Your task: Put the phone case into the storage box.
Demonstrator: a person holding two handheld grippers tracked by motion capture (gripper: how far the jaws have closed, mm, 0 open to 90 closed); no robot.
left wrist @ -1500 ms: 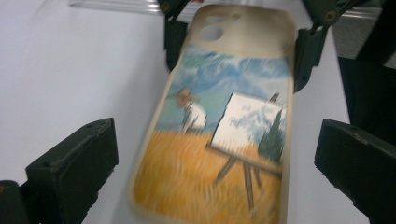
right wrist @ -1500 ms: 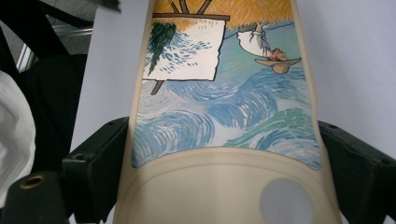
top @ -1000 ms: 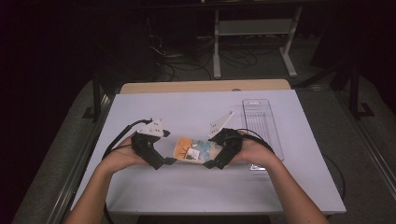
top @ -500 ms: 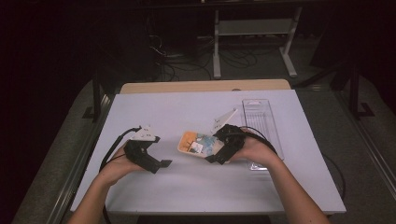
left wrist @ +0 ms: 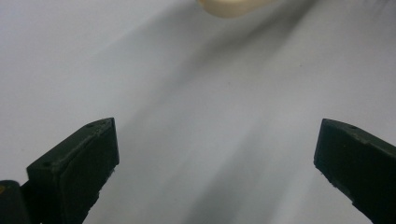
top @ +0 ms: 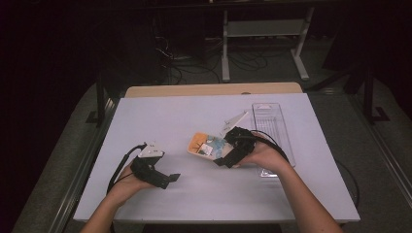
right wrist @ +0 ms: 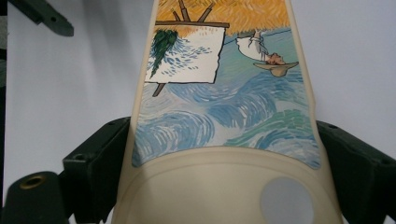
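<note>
A cream phone case (top: 205,145) printed with blue swirls, an orange field and an easel lies tilted at the middle of the white table (top: 194,111). My right gripper (top: 222,160) is shut on its near end. In the right gripper view the case (right wrist: 219,98) runs up between both jaws, which press its two sides (right wrist: 224,158). My left gripper (top: 171,178) sits lower left of the case, apart from it, open with nothing between its jaws (left wrist: 215,154). The case's cream edge (left wrist: 229,7) shows far off at the top of that view.
A clear plastic tray (top: 272,127) lies lengthwise on the right of the table, just behind my right hand. A jaw of the left gripper (right wrist: 44,18) shows in the top left corner of the right gripper view. A metal stand and cables are on the floor behind the table.
My left gripper has let go of the case and drawn back to the left and toward the person. My right gripper keeps hold of the case, which has shifted slightly right.
</note>
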